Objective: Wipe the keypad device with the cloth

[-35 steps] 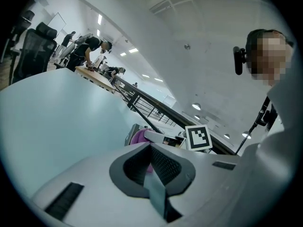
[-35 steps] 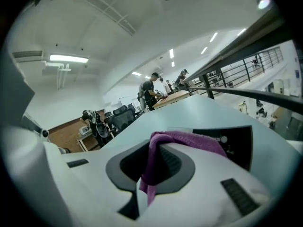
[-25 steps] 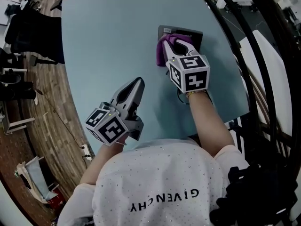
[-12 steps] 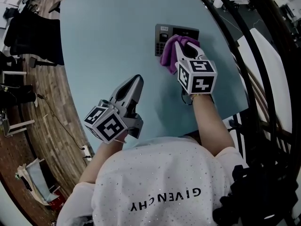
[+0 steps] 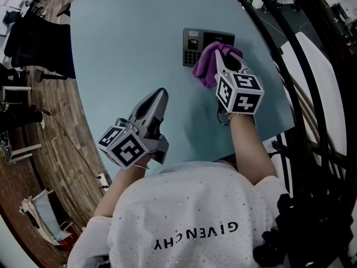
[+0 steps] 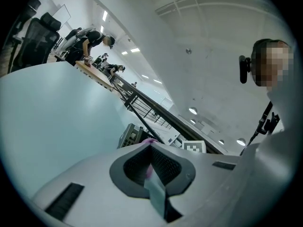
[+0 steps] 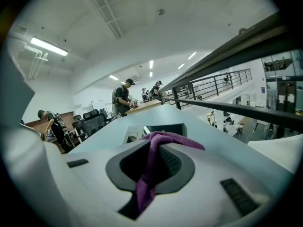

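White shirt, two pale tools

The shirt has short sleeves, tiny shiny dots all over and black letters across it. The left tool and the right tool are pale grey-white, smooth and pointed, with dark grey ridged pads inside and small black slots on top. Each has a cube with black and white square marks at its back: the left cube and the right cube.

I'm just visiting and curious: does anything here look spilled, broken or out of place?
Nothing stands out. The keypad device lies flat on the table, and the right tool grips the purple cloth over its edge.
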A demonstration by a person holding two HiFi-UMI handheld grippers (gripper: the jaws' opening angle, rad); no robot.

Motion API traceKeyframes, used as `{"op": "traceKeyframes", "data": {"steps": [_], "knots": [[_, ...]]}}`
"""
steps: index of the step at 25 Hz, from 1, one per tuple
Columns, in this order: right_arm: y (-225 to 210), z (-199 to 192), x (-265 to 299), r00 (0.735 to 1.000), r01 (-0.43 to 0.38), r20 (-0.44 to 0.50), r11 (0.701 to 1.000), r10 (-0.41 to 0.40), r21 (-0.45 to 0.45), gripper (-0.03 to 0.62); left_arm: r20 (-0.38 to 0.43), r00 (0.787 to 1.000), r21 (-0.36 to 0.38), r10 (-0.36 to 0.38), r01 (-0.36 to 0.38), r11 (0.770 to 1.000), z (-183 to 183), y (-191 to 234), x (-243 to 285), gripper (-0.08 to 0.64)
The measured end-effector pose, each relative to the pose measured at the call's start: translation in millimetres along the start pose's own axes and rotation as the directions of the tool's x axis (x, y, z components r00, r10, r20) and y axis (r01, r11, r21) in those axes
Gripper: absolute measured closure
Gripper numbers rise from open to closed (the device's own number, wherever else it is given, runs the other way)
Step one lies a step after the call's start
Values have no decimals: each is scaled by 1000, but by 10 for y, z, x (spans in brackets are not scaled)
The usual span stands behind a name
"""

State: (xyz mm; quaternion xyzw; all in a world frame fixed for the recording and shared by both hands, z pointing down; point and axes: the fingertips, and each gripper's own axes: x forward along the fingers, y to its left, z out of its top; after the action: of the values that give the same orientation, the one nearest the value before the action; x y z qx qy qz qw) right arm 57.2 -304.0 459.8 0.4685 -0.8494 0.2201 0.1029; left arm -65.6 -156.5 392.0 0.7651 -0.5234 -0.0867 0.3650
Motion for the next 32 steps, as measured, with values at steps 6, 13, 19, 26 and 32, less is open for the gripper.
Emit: {"op": "traceKeyframes", "data": {"steps": [6,13,19,26,32], "knots": [[-105,16,-36,1000,31,-5,999,-31,-16,566,-9,1000,-9,-22,22,1000,-6,12,53,555],[-247,9,-113,997,78,6,997,-78,10,566,-3,999,-1,-33,33,999,12,12,37,555],[-353,6,-169,991,134,-3,991,-134,10,566,11,1000,-4,-14,14,1000,26,81,-59,555],[-537,14,-239,981,193,-12,979,-193,60,566,47,999,-17,-12,13,1000,81,96,-114,555],[-323,240,-279,984,169,50,985,-170,28,566,46,999,-35,7,-6,999,50,151,-147,555]]}}
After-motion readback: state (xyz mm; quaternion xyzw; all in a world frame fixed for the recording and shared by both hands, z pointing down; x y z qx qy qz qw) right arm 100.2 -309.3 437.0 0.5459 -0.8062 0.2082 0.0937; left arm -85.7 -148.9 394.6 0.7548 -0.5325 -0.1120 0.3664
